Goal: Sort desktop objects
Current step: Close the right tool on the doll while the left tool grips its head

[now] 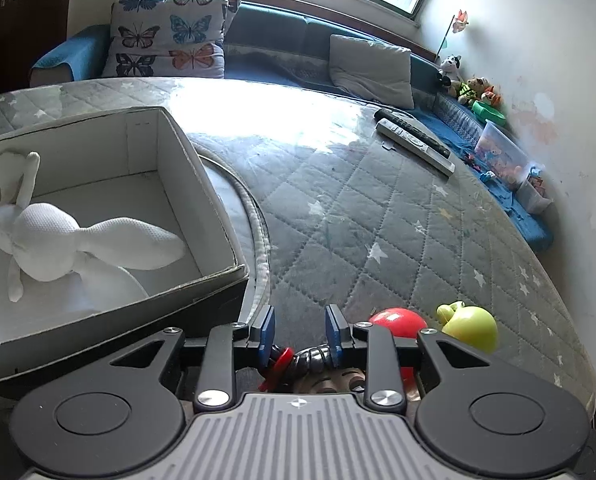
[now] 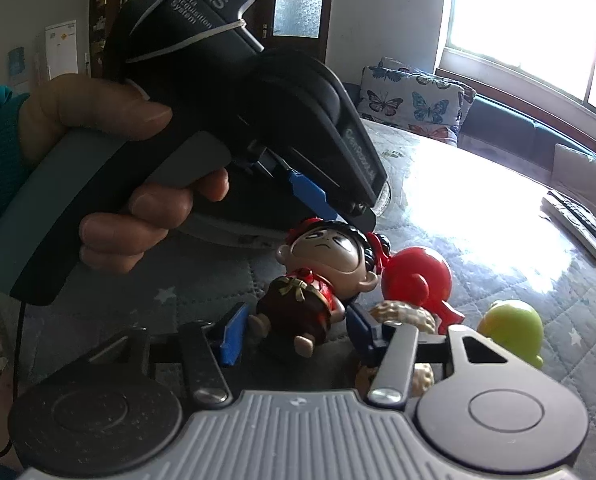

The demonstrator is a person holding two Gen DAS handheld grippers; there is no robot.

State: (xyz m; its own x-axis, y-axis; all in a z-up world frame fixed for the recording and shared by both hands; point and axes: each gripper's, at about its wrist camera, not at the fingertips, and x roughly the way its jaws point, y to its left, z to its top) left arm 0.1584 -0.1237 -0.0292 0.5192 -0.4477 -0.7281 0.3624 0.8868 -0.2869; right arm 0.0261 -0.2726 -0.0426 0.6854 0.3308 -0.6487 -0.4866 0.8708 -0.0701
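A doll [image 2: 318, 276] with black hair and a red dress lies on the quilted table. My left gripper [image 1: 300, 330] is open right above the doll's head [image 1: 322, 376]; its blue fingers stand either side of the hair. From the right wrist view the left gripper body [image 2: 258, 120] hangs over the doll. My right gripper [image 2: 294, 334] is open with the doll's legs between its fingers. A red toy [image 2: 416, 276] and a green toy [image 2: 512, 330] lie to the right; both also show in the left wrist view as red toy [image 1: 398, 320] and green toy [image 1: 470, 326].
A grey box [image 1: 202, 200] holding a white plush rabbit [image 1: 46, 240] stands on the left. Two remotes [image 1: 414, 140] lie at the far right of the table. A beige object [image 2: 406, 314] sits behind my right finger. A sofa with butterfly cushions [image 1: 166, 36] is behind.
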